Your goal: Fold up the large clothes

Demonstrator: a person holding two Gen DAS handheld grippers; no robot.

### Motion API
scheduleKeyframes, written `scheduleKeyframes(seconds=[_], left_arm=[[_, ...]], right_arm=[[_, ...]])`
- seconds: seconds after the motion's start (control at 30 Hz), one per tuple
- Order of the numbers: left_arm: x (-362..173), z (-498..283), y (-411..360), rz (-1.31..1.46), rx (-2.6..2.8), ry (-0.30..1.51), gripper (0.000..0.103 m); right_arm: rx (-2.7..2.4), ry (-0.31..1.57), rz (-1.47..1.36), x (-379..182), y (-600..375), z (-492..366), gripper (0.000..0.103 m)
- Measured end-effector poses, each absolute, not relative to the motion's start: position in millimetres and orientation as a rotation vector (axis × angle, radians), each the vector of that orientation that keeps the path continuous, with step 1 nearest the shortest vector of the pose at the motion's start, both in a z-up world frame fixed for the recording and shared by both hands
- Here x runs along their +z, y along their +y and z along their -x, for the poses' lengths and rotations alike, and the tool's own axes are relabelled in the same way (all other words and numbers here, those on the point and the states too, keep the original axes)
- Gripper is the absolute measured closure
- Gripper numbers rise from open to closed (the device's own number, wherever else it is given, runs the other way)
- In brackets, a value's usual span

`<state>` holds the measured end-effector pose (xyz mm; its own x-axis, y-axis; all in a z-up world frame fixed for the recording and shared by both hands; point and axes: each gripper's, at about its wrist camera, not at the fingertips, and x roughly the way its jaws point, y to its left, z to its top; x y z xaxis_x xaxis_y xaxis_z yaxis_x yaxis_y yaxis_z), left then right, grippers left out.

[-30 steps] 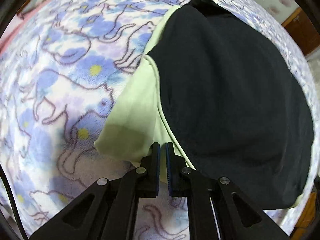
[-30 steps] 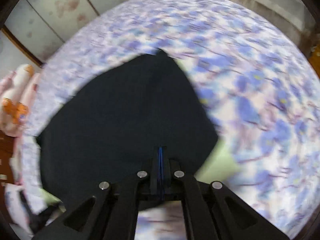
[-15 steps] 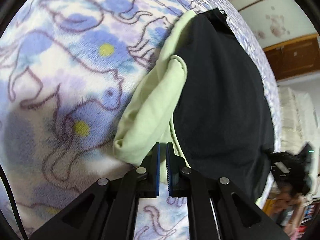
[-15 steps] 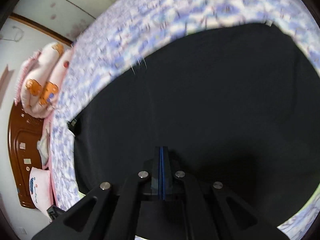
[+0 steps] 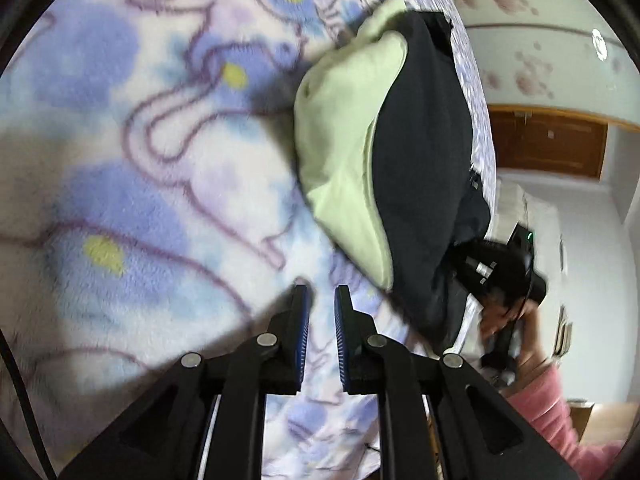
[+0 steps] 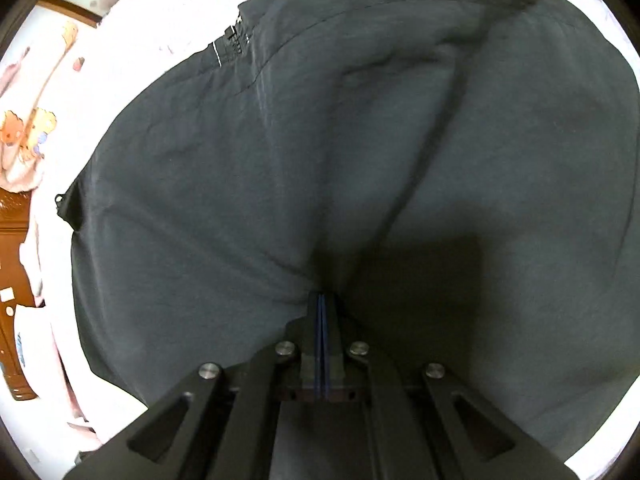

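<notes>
A black garment (image 5: 424, 168) with a pale green lining (image 5: 344, 152) lies bunched and folded on the flowered blanket (image 5: 120, 160). My left gripper (image 5: 321, 300) is slightly open and empty, low over the blanket just left of the garment's near edge. My right gripper (image 6: 321, 300) is shut on the black fabric (image 6: 280, 160), which fills its view and shows a zipper (image 6: 234, 42) at the far edge. In the left wrist view the right gripper's body (image 5: 496, 268) shows at the garment's right end, held by a hand.
The blanket covers a bed. A brown wooden door (image 5: 548, 144) and papered wall stand behind it. A pink quilt with bear print (image 6: 28, 120) and wooden furniture (image 6: 12, 248) lie at the left of the right wrist view. A pink sleeve (image 5: 552, 408) is at lower right.
My left gripper let go of the green edge, opened slightly and drew back over the blanket. My right gripper pulled the black fabric over, so the garment now looks narrower and more bunched.
</notes>
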<state>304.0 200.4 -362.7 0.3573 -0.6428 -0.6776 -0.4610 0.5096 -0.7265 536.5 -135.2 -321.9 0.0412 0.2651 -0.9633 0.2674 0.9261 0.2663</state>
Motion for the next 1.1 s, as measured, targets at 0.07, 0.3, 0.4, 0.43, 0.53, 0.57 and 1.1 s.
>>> scheduleKeyframes(seconds=[0.07,0.3,0.4,0.43,0.53,0.57,1.1], left_arm=[[-363.4,-300.2,199.4,1.12,-0.167,1.244,0.092],[-363.1,-333.5,191.6,1.126,-0.198,1.144,0.071],[-364.1,-346.0,194.4,1.114,-0.205,1.11,0.071],[-365.4,-352.3,192.8,1.101,-0.211,1.106,0.071],[-367.8,-366.6,194.1,1.073,-0.223,1.092,0.071],[-367.9,-370.2,194.8,1.073,-0.223,1.084,0.071],[-341.3,-433.2,178.4,1.005,-0.098,0.974,0.093]], right_arm=[[-0.003,1.551,-0.418,-322.7,-131.3,-537.3,0.103],[0.013,1.556,-0.371,-322.8,-113.3,-543.2,0.103],[0.012,1.552,-0.358,-320.5,-107.9,-545.3,0.103],[0.012,1.551,-0.352,-320.1,-107.0,-545.3,0.103],[0.016,1.548,-0.338,-319.7,-104.9,-544.4,0.103],[0.018,1.548,-0.338,-319.6,-103.9,-544.4,0.103],[0.076,1.505,-0.4,-321.9,-130.8,-536.3,0.103]])
